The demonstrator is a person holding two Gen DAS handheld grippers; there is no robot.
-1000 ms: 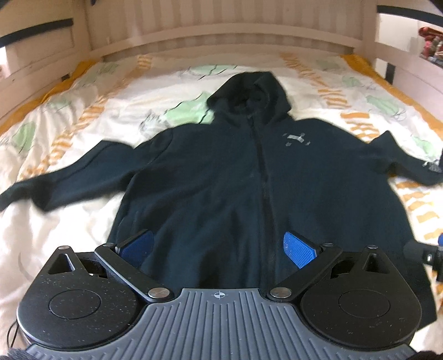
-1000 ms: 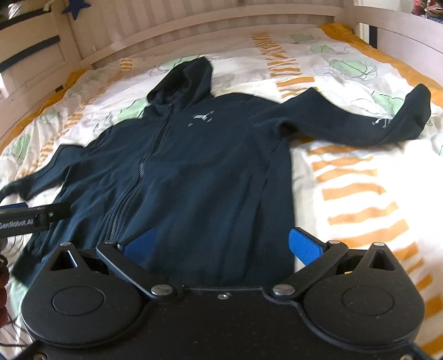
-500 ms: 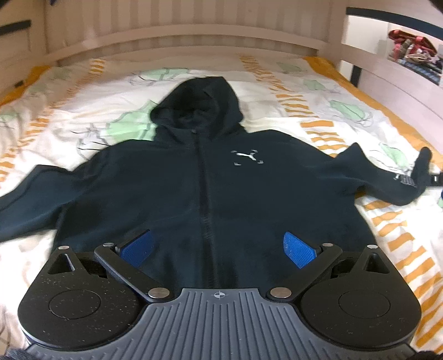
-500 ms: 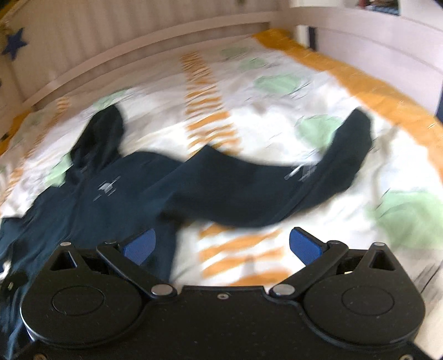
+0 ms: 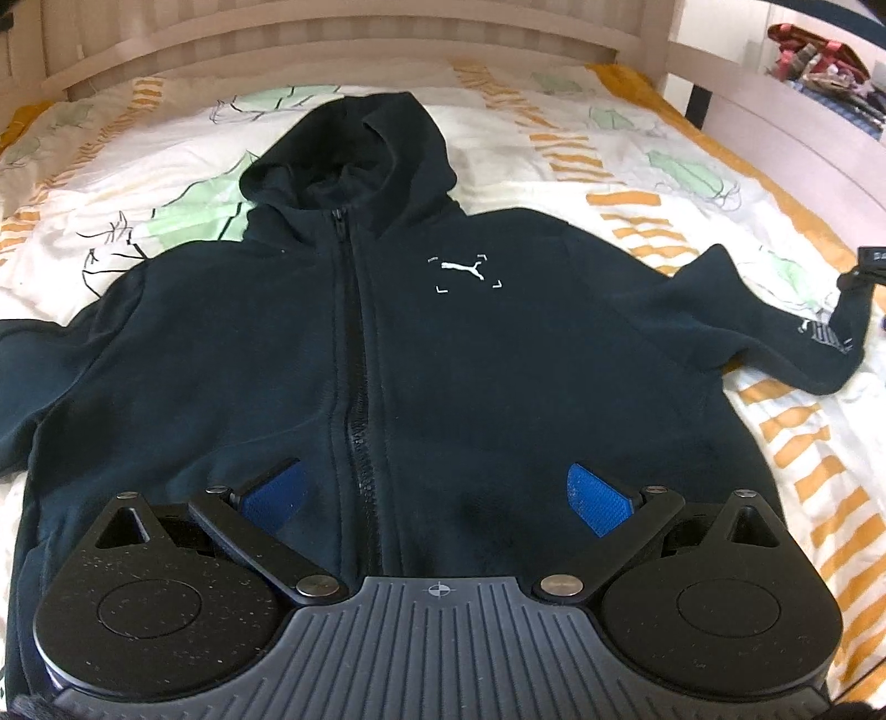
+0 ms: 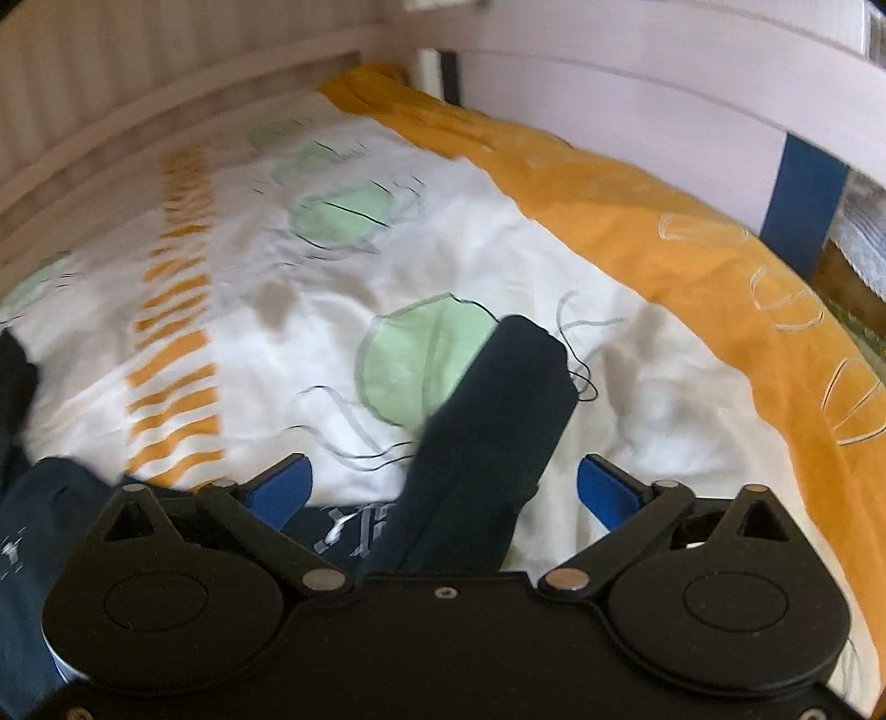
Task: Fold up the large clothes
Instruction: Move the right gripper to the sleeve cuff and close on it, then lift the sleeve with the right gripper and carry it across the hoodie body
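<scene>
A dark navy zip hoodie (image 5: pixel 443 343) lies face up and spread flat on the bed, hood toward the headboard, both sleeves stretched outward. My left gripper (image 5: pixel 437 490) hovers open over the hoodie's lower front, astride the zipper, with nothing between its blue pads. In the right wrist view, the cuff end of the hoodie's sleeve (image 6: pixel 498 404) runs up between the fingers of my right gripper (image 6: pixel 443 484). Its jaws stand wide and are closing, and neither pad touches the cloth. The same sleeve (image 5: pixel 819 354) shows at the far right of the left wrist view.
The hoodie lies on a white duvet (image 5: pixel 637 166) with green and orange prints and an orange border (image 6: pixel 692 238). A pale wooden headboard (image 5: pixel 332 50) and side rail (image 6: pixel 637 105) enclose the bed. Cluttered items (image 5: pixel 814 55) sit beyond the rail.
My right gripper swung right, from over the hoodie's body to its sleeve cuff, which now lies between the jaws. My left gripper shifted so the hoodie sits centred and closer.
</scene>
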